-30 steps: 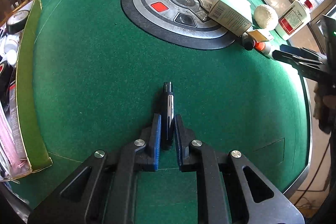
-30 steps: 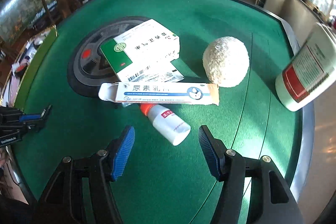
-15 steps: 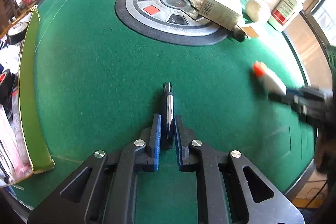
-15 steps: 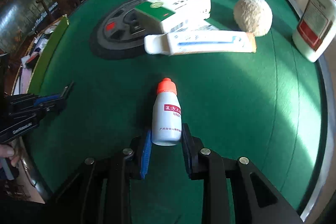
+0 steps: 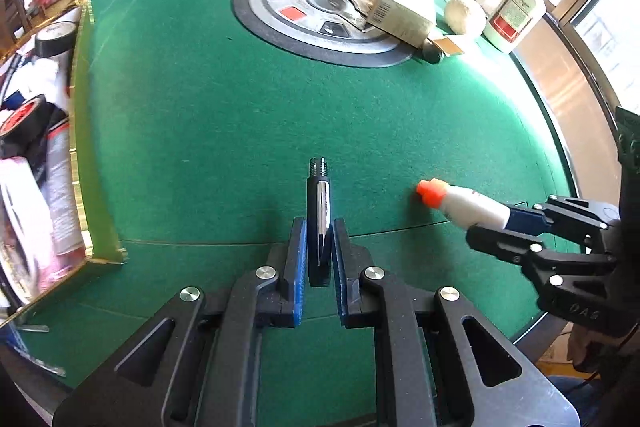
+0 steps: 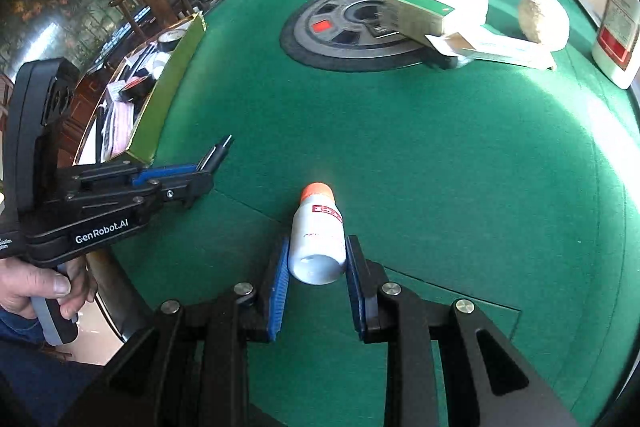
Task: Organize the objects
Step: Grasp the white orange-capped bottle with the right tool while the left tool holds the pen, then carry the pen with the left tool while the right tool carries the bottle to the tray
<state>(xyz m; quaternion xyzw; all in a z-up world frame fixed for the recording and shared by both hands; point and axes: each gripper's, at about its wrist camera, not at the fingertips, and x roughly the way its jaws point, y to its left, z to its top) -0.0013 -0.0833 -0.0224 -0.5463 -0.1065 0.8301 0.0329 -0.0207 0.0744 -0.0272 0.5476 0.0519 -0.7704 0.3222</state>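
Left tongs clenched on a dark metal rod, threaded tip pointing forward, held above the green desk. Right tongs gripping a small white bottle with an orange cap, also carried over the felt, near the desk's near edge. Farther off by the round centre plate: a white-green carton, a long thin box, a fuzzy white ball and a large white bottle. Green-walled tray of clutter at the desk's left edge
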